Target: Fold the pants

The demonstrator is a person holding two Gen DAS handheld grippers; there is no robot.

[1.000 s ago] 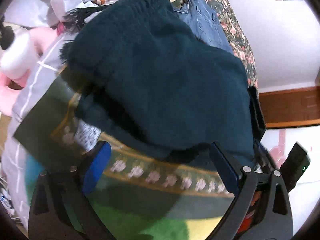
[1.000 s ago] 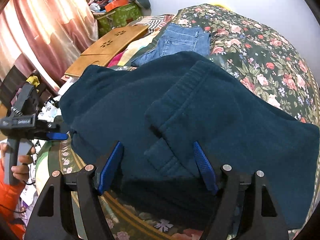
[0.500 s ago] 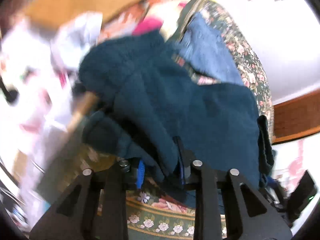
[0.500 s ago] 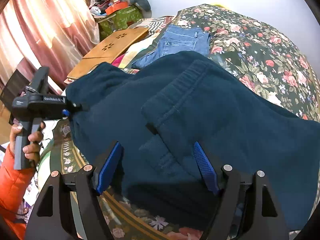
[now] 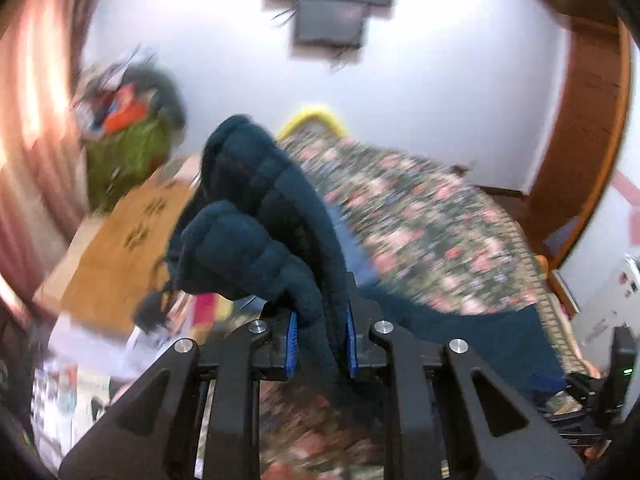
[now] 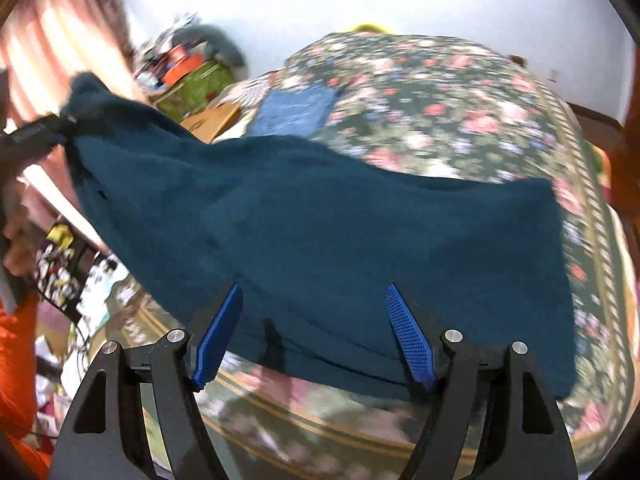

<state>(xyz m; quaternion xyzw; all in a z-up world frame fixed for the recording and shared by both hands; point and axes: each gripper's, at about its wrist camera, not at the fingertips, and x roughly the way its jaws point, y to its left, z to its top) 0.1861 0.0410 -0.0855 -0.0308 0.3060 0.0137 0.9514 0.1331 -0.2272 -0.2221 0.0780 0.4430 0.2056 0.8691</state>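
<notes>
A second ago the left gripper (image 5: pixel 320 342) stood wide apart over the dark teal pants (image 6: pixel 328 232) lying flat on the bed (image 6: pixel 460 104); now its jaws are closing on a thick bunch of that fabric, the blue pads (image 5: pixel 291 344) pressing on it from both sides, and the bunch stands up above the gripper. In the right wrist view this left end of the pants has come up off the bed at far left, while the rest drapes down across the floral cover to the right. The right gripper (image 6: pixel 316 336) has its jaws apart, nothing between them, hovering over the near edge of the pants. With one end lifted, the fold is probably beginning: that end looks set to be carried over the part lying flat. Folded blue jeans (image 6: pixel 296 110) lie farther back.
</notes>
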